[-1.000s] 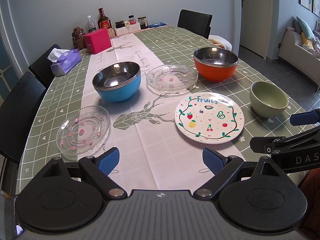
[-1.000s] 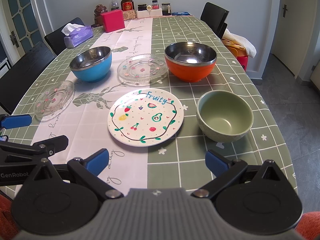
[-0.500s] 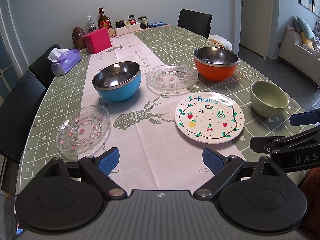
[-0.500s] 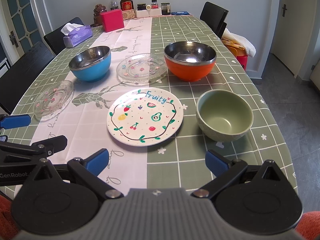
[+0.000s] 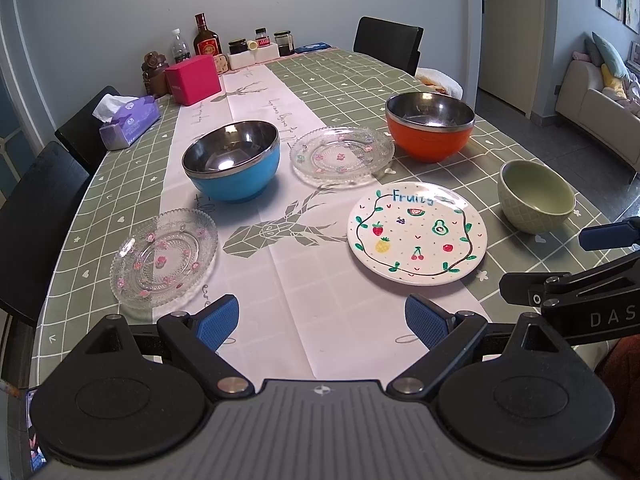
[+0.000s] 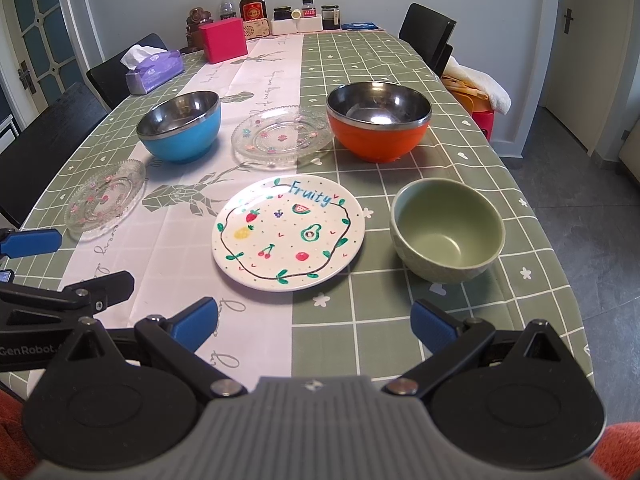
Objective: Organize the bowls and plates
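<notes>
From the left wrist view, the left gripper (image 5: 322, 314) hangs above the near table edge with its jaws spread wide and nothing between them; the near glass plate (image 5: 164, 257) lies just ahead to its left, the blue bowl (image 5: 232, 160) and the far glass plate (image 5: 342, 155) beyond. Glass that thin and low could skid or chip if a finger pushes its rim instead of sliding under. From the right wrist view, the right gripper (image 6: 314, 320) is likewise wide open and empty, facing the fruit plate (image 6: 288, 232), with the green bowl (image 6: 447, 230) just beside it and the orange bowl (image 6: 379, 120) farther back. A careless reach could knock the green bowl toward the table's right edge.
</notes>
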Demonstrator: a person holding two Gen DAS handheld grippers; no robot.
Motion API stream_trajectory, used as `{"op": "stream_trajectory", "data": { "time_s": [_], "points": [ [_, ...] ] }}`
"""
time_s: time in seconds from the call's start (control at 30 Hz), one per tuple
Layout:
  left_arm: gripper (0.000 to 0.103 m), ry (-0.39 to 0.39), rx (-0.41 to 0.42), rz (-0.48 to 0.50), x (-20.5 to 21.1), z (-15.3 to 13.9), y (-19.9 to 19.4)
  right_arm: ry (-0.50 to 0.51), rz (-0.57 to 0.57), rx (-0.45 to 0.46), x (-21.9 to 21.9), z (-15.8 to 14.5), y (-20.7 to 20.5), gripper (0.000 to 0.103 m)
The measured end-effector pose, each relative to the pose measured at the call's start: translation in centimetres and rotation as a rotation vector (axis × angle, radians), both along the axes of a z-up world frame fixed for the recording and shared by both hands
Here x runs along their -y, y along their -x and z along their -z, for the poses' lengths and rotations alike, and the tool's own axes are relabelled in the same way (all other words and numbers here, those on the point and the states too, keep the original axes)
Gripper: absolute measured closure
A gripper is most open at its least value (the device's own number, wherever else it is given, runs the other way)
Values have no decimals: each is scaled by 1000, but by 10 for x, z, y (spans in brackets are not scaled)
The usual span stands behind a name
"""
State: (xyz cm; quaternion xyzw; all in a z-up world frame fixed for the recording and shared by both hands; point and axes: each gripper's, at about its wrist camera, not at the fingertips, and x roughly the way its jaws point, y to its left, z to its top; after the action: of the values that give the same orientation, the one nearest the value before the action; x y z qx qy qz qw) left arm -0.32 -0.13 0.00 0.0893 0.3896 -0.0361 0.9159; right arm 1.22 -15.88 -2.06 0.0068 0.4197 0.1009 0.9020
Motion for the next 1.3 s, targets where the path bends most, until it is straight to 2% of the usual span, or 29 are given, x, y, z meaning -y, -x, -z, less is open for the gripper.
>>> {"op": "stream_trajectory", "data": {
  "time_s": [0.6,0.73,0.83,0.9,1.0,1.1,1.23,1.3],
  "points": [
    [0,19,-3,0,-4,2,-1,-3,4,-2,4,6,1,3],
    [0,32,29,2,-6,3,-1,12,-6,19,3,9,2,3],
    [12,12,52,11,-4,4,-3,10,-16,57,2,8,4,3],
    [24,25,53,30,-5,6,-5,-12,-25,82,3,7,3,3],
    [34,106,30,65,-11,7,-12,-17,-34,107,4,5,1,3],
    [44,213,23,51,-19,7,-18,16,-61,143,2,2,-2,3],
    [53,216,51,36,-23,4,-24,34,-143,166,-3,0,-11,4],
    [63,239,60,38,-28,2,-26,19,-170,163,-6,0,-20,8]
  ]
}}
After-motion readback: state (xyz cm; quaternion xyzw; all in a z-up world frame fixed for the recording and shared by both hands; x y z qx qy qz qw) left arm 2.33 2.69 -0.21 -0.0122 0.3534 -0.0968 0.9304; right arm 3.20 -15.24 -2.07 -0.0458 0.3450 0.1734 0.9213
